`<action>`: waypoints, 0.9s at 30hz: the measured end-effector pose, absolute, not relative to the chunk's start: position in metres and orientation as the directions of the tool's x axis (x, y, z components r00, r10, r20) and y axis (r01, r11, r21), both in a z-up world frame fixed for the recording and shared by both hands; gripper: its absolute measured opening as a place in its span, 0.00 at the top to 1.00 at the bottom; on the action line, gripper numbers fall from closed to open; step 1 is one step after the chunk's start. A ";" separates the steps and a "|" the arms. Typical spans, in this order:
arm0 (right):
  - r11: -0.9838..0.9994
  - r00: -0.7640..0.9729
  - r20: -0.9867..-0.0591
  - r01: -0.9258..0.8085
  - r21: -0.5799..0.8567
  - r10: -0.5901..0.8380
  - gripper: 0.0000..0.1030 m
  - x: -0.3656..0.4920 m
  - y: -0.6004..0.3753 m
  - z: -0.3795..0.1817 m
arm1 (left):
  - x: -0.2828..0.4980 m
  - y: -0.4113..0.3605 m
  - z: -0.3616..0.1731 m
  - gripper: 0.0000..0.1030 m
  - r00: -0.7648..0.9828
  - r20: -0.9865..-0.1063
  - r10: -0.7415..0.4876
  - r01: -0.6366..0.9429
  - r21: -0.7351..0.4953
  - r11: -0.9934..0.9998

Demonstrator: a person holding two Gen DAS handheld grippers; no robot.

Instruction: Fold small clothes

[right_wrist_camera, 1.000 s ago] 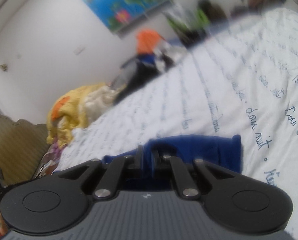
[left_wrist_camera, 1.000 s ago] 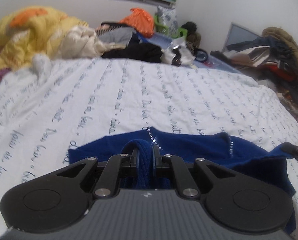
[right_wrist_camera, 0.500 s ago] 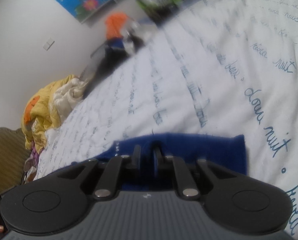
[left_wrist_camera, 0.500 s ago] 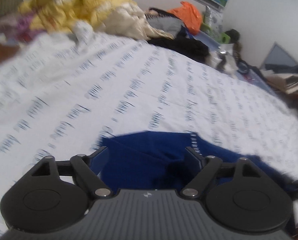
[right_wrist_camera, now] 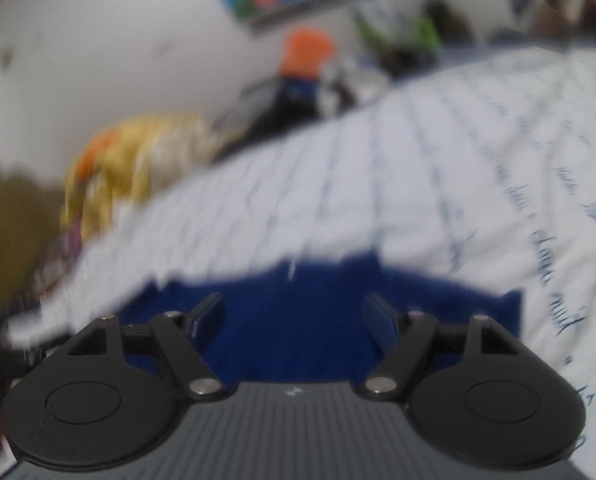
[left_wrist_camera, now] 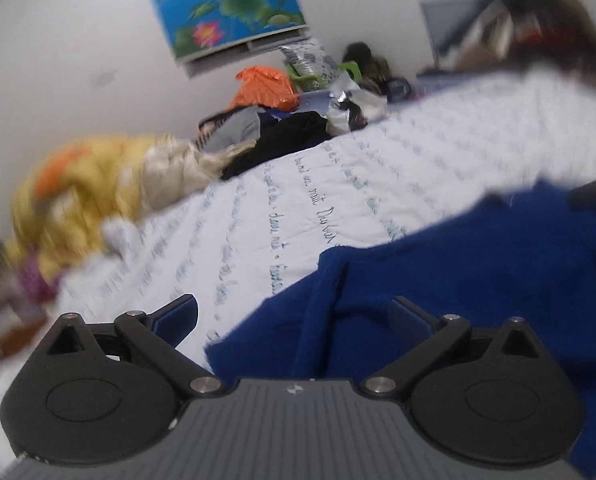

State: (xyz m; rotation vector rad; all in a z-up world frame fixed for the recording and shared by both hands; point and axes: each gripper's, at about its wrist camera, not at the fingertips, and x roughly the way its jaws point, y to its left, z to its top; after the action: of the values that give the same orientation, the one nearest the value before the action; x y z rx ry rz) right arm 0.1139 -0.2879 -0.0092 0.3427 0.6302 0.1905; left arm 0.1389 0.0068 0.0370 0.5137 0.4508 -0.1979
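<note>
Lying on the white bed sheet (left_wrist_camera: 378, 184) is a blue piece of clothing (left_wrist_camera: 478, 272), and it sits at the near end of the bed, right under both tools. The sheet has rows of dark blue writing on it. From the left wrist camera, the left gripper (left_wrist_camera: 293, 312) has its two fingers spread wide apart, and nothing is held between them. One finger is over the bare sheet, just beside the edge of the blue cloth. The other finger is over the cloth itself. A fold runs up the blue cloth between the two fingers. The cloth spreads off to the right side of that picture, and a dark bit of the other tool shows at its far right edge. From the right wrist camera, the right gripper (right_wrist_camera: 293, 312) is also spread wide, and it holds nothing. Both of its fingers are over the blue piece of clothing (right_wrist_camera: 298, 320), which fills the space between them. That picture is very blurry, so I cannot tell if the fingers touch the cloth. At the far end of the bed there is a yellow blanket (left_wrist_camera: 81, 184) in a heap, with some black clothes (left_wrist_camera: 281, 140) and an orange bag (left_wrist_camera: 263, 90) near it. A picture of pink flowers and green leaves (left_wrist_camera: 221, 4) hangs on the white wall behind them.
</note>
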 end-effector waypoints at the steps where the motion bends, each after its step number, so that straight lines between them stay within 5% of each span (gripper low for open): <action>1: 0.943 0.787 -0.561 -0.078 0.324 0.257 0.26 0.113 -0.279 -0.014 | 0.143 0.000 0.030 0.02 0.890 -0.455 -0.017 0.259 0.476 0.840; 9: 0.999 0.810 -0.584 -0.052 0.006 0.046 0.27 0.107 -0.256 -0.025 | 0.197 0.082 0.021 0.16 0.770 -0.535 0.348 -0.123 0.410 0.904; 15: 0.996 0.839 -0.545 -0.055 -0.064 0.012 0.27 0.075 -0.252 -0.014 | 0.147 0.129 0.043 0.06 0.817 -0.575 0.038 0.059 0.149 0.987; 18: 0.988 0.848 -0.530 -0.059 -0.141 -0.025 0.27 0.063 -0.243 -0.021 | 0.122 0.124 0.037 0.03 0.854 -0.516 -0.061 0.116 0.075 0.990; 27: 0.984 0.875 -0.473 0.025 -0.176 -0.106 0.27 0.068 -0.239 -0.030 | 0.133 0.089 -0.003 0.09 0.856 -0.517 0.010 0.019 0.050 0.999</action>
State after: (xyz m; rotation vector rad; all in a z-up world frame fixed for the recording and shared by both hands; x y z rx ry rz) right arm 0.0678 -0.2391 -0.0298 -0.1664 0.5020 -0.0689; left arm 0.1334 0.0886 -0.0035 0.0539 0.5431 -0.0048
